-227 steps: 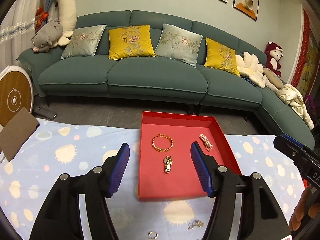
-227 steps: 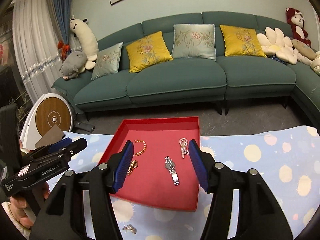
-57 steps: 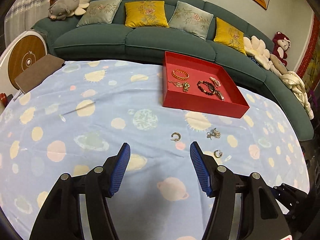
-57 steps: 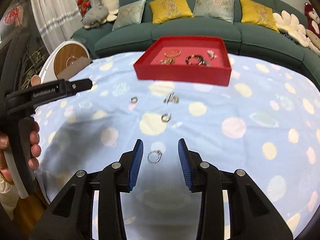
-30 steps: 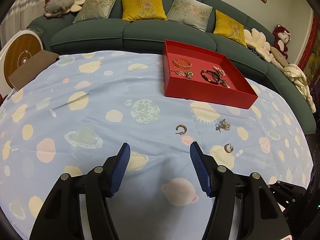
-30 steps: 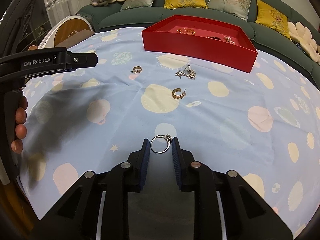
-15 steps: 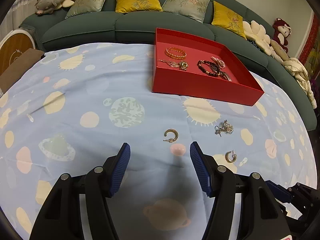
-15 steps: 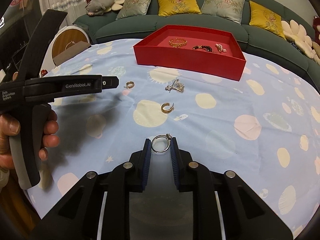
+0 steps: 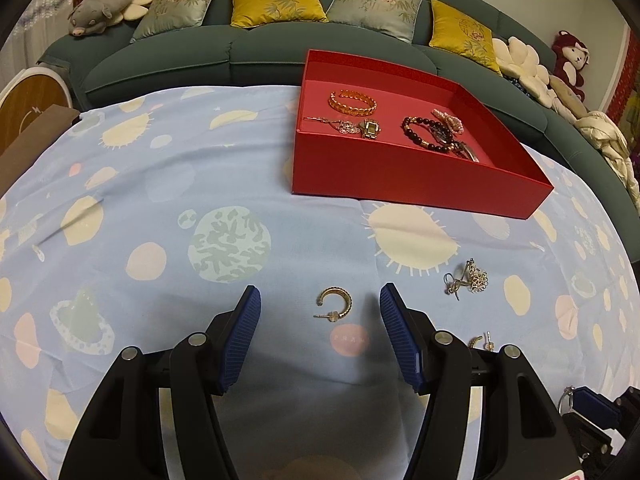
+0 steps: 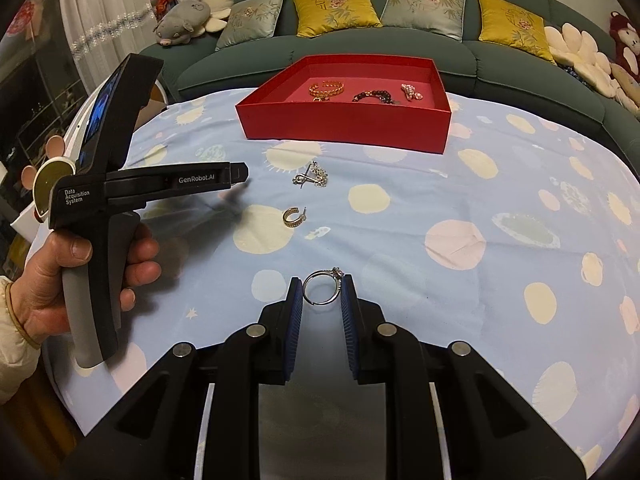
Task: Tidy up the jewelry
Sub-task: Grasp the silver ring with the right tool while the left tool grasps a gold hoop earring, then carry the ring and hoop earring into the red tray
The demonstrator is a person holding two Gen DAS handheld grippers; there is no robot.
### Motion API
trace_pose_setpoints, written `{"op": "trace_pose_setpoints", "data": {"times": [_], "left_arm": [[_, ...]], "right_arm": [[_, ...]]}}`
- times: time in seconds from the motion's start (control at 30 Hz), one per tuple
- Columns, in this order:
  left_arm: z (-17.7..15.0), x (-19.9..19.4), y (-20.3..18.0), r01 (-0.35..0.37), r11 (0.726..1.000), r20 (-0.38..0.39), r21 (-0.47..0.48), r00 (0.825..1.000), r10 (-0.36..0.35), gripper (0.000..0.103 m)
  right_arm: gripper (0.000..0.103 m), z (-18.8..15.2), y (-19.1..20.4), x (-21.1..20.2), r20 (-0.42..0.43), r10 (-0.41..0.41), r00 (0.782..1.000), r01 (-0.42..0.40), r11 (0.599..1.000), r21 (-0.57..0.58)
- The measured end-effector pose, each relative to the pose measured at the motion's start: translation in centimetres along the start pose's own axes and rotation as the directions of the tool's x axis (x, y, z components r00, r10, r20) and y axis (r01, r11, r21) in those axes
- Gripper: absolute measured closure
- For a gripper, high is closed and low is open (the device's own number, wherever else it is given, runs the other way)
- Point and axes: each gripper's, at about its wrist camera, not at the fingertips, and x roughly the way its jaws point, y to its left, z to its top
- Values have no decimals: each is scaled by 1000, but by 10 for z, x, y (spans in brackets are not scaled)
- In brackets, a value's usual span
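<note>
A blue patterned cloth [image 9: 224, 168] covers the work surface, with a red tray [image 9: 412, 178] standing toward its far side; the tray already contains a gold bangle [image 9: 353, 102], a dark bead bracelet [image 9: 426, 133] and several smaller pieces. Outside the tray, loose on the cloth, lie a silver cluster earring [image 9: 468, 278], a gold hoop earring [image 9: 334, 304] and a second gold hoop [image 10: 294, 216]. The left gripper [image 9: 320, 330] is spread wide with the gold hoop earring lying between its blue pads, touching neither. The right gripper [image 10: 322, 294] is pinching a silver ring [image 10: 323, 288], one pad against each side of the band, the stone setting at the upper right near the right pad. Assessment: all remaining items are very light, rigid metal and likely slick, so each could skate on the cloth or twist out of a grip. The ring is best held across the band, as now, clear of the setting. The hoop earring should be taken across its curved body, not by the thin post, which appears liable to bend. The cluster earring looks delicate and prone to snag on the fabric.
</note>
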Motion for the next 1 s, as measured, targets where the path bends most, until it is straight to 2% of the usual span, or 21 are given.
{"op": "trace_pose_setpoints", "data": {"times": [0.1,0.27,0.43,0.63,1.0], "left_arm": [[0,1,-1,5,1000,4,1,1000,-5,48],[-1,1,-4,2,1000,13,28,1000,-2,77],[-4,1,-8,-17,998,21,55,1000,16,89],[-4,-2,-9,-8,999,14,48,1000,8,89],[8,-43,-21,43,998,75,49,996,-47,89]], "right_arm": [[84,0,-2,-1,1,-1,1000,1,1000,4],[84,0,-2,0,-2,0,1000,0,1000,5],[84,0,-2,1,-2,1,1000,-1,1000,7],[84,3,0,1,3,8,1000,-8,1000,7],[84,19,3,-11,51,9,999,-10,1000,13]]}}
